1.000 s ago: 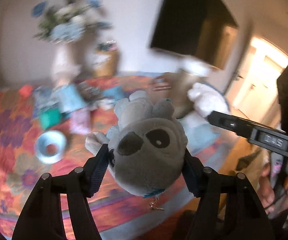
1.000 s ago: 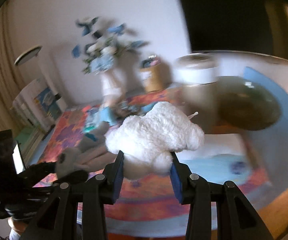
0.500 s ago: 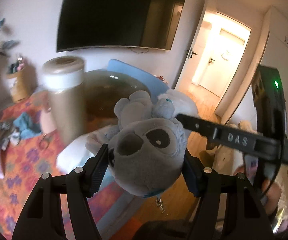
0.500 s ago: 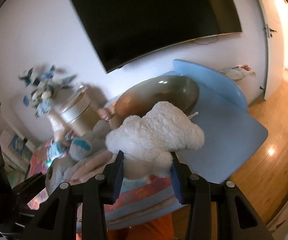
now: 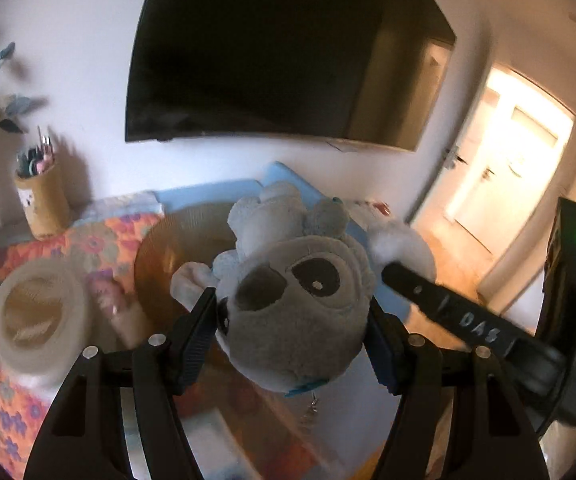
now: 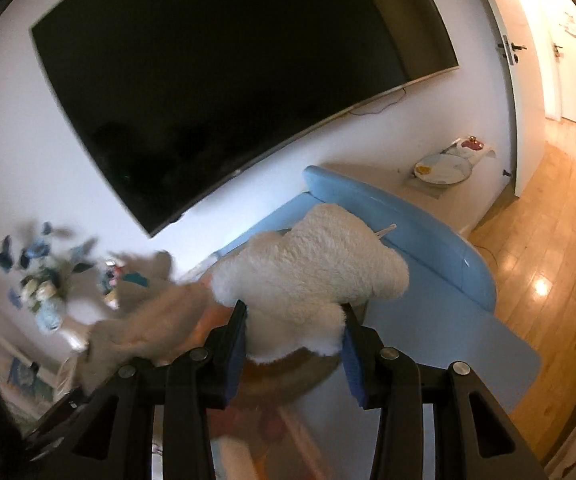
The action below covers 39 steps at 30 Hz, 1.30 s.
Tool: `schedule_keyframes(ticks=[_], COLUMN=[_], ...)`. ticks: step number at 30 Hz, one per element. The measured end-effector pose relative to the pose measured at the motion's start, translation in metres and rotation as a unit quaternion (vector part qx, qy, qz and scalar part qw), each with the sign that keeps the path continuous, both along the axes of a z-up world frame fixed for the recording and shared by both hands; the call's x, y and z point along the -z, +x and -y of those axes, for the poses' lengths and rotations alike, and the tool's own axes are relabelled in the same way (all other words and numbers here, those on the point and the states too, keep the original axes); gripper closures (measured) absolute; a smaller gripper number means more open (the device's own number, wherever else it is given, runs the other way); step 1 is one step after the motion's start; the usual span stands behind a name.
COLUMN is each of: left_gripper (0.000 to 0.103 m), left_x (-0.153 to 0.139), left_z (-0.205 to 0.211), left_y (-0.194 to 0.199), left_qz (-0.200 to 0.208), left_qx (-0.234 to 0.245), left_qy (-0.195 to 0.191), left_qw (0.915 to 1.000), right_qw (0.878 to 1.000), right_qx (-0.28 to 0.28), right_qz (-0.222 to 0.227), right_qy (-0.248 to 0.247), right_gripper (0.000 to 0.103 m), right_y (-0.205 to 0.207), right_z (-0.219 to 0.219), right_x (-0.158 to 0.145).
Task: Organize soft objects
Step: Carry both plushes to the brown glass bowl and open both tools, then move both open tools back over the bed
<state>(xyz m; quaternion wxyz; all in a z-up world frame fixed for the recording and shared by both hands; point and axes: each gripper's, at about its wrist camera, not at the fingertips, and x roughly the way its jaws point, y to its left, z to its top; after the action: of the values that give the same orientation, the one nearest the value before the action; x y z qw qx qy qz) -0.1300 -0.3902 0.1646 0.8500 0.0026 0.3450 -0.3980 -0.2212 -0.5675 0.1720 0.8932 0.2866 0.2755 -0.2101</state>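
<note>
Left wrist view shows the left gripper (image 5: 292,332) clamped on the head of a grey plush toy (image 5: 296,304), its pads pressing the cheeks from nine and three o'clock so the face points back at the lens. Held by the head like that, the soft body dangles out of the way, which I take to be the reason for the grip. Behind the toy, toward ten o'clock, sits a wide brown bowl (image 5: 175,256) on the flowered cloth (image 5: 99,240), and at eight o'clock a cream-rimmed tub (image 5: 35,320); either could be the place meant for the toys, though I cannot say which. At three o'clock the right gripper's black finger (image 5: 448,316) crosses the view with a tuft of white fur at its tip.

From the right wrist view, the right gripper (image 6: 294,344) is closed on a white fluffy toy (image 6: 312,272), pinched low on its body so the bulk stands above the pads. The blue mat (image 6: 428,320) lies past it at three o'clock, with the dark wall screen (image 6: 227,80) filling twelve o'clock.

Compared with a second ago, both views have swung away from the cluttered end of the cloth and its flowers toward the screen, the bowl and the doorway. The right view has also rolled, so the screen now slants. Neither grip looks changed; both toys sit between the pads as before.
</note>
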Motion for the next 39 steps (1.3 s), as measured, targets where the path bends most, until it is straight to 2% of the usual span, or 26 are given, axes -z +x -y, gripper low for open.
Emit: schedule_keyframes(ticks=[4, 6, 7, 9, 11, 13, 18, 22, 23, 24, 26, 27, 32, 36, 39], left_gripper=[0.036, 0.032, 0.029, 0.026, 0.02, 0.02, 0.02, 0.02, 0.018, 0.016, 0.011, 0.011, 0.011, 0.011, 0.011], left_x=[0.008, 0.011, 0.013, 0.014, 0.011, 0.006, -0.016, -0.038, -0.042, -0.043, -0.043, -0.041, -0.022, 0.001, 0.018], left_z=[0.021, 0.027, 0.029, 0.03, 0.03, 0.028, 0.006, -0.042, -0.058, -0.073, -0.105, -0.125, -0.204, -0.267, -0.31], left_y=[0.02, 0.031, 0.035, 0.04, 0.037, 0.029, 0.001, -0.033, -0.042, -0.049, -0.059, -0.063, -0.057, -0.037, -0.018], left_qz=[0.01, 0.022, 0.024, 0.014, 0.003, 0.005, 0.009, 0.054, 0.07, 0.082, 0.096, 0.101, 0.105, 0.088, 0.067], left_qx=[-0.022, -0.031, -0.03, -0.034, -0.018, -0.007, 0.023, 0.044, 0.044, 0.044, 0.037, 0.031, -0.017, -0.082, -0.126], left_qy=[0.015, 0.013, 0.008, 0.008, -0.002, -0.004, -0.039, -0.062, -0.063, -0.061, -0.056, -0.051, -0.005, 0.035, 0.056], left_qw=[0.9996, 0.9992, 0.9992, 0.9993, 0.9998, 1.0, 0.9989, 0.9956, 0.9946, 0.9938, 0.9931, 0.9931, 0.9943, 0.9922, 0.9881], right_qw=[0.999, 0.998, 0.997, 0.994, 0.991, 0.992, 0.996, 0.998, 0.998, 0.999, 0.998, 0.998, 0.992, 0.976, 0.964], right_qx=[-0.009, -0.021, -0.031, -0.062, -0.074, -0.064, -0.056, -0.041, -0.038, -0.037, -0.045, -0.051, -0.127, -0.216, -0.258], right_qz=[-0.04, -0.053, -0.057, -0.069, -0.078, -0.085, -0.055, -0.032, -0.024, -0.011, 0.007, 0.012, 0.003, -0.016, -0.041], right_qy=[0.008, 0.023, 0.03, 0.055, 0.08, 0.074, 0.05, 0.035, 0.036, 0.037, 0.034, 0.03, 0.002, -0.015, -0.058], right_gripper=[0.061, 0.05, 0.047, 0.046, 0.045, 0.045, 0.041, 0.039, 0.036, 0.027, 0.015, 0.015, 0.015, 0.015, 0.015], right_y=[0.037, 0.051, 0.055, 0.065, 0.067, 0.061, 0.03, 0.004, -0.003, -0.014, -0.028, -0.034, -0.039, -0.021, -0.001], right_z=[0.021, 0.031, 0.034, 0.035, 0.039, 0.036, 0.018, -0.012, -0.019, -0.03, -0.053, -0.066, -0.15, -0.219, -0.27], right_x=[0.017, 0.03, 0.035, 0.048, 0.057, 0.058, 0.033, 0.01, 0.006, 0.003, 0.0, 0.0, 0.006, 0.009, 0.011])
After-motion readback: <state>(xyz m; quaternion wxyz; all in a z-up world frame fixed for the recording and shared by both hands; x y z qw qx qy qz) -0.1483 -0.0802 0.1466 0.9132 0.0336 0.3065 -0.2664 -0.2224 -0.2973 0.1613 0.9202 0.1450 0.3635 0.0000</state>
